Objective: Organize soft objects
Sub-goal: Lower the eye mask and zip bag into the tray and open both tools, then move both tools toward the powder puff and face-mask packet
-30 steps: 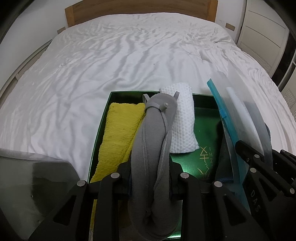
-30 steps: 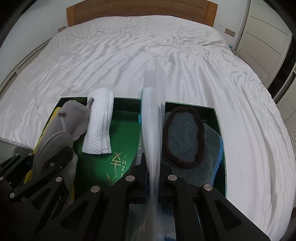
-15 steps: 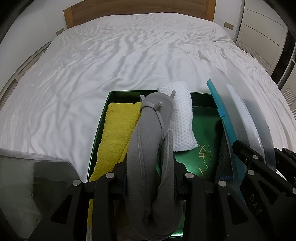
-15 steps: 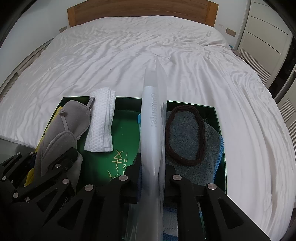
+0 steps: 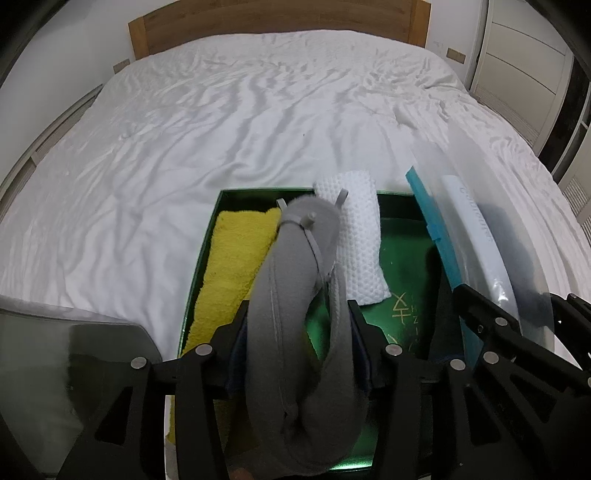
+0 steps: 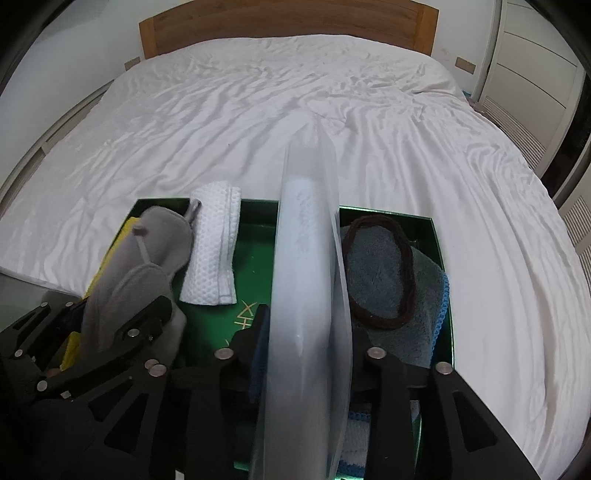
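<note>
A green tray (image 5: 207, 236) (image 6: 258, 218) lies on the white bed. In it lie a yellow towel (image 5: 236, 258), a folded white waffle cloth (image 5: 360, 243) (image 6: 214, 251), and a grey-blue towel (image 6: 384, 280) with a brown hair band (image 6: 406, 273) on top. My left gripper (image 5: 295, 321) is shut on a grey sleep mask (image 5: 299, 295) (image 6: 140, 266), held over the tray's left part. My right gripper (image 6: 306, 328) is shut on a clear plastic pouch (image 6: 310, 258) (image 5: 476, 243) with a blue strip, held upright over the tray's middle.
The white bed sheet (image 5: 258, 122) spreads wide beyond the tray. A wooden headboard (image 6: 288, 26) stands at the far end. White cabinet doors (image 6: 535, 74) stand at the right. A grey surface (image 5: 44, 350) lies at the near left.
Both grippers have widened around their loads: the mask and the pouch bulge more between the fingers. Both have shifted slightly forward over the tray.
</note>
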The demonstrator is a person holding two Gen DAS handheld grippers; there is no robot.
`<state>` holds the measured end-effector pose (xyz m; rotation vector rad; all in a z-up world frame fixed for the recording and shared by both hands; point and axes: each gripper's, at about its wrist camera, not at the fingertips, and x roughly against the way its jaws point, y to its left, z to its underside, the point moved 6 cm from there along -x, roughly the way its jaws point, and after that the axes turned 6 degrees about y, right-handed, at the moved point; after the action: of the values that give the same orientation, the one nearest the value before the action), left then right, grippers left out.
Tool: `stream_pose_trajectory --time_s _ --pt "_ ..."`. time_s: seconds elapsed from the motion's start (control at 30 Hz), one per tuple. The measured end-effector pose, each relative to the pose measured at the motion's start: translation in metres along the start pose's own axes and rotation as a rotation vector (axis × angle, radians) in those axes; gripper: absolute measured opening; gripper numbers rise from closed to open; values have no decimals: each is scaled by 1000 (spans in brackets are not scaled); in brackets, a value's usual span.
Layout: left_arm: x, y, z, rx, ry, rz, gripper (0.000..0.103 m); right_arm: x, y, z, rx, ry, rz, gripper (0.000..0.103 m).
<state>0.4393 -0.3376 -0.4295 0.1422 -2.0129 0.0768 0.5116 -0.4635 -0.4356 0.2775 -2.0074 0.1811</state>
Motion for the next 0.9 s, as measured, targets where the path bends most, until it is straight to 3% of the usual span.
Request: stream_pose_trajectory --time_s 0.37,0.67,0.9 --pt "15 8 -8 17 -26 -9 44 23 -6 -1 -33 -31 -4 63" --pt "38 8 -6 3 -65 7 44 53 -6 0 -59 -86 2 67" --pt "75 -2 27 -45 -83 56 44 97 -7 24 -63 -121 33 69"
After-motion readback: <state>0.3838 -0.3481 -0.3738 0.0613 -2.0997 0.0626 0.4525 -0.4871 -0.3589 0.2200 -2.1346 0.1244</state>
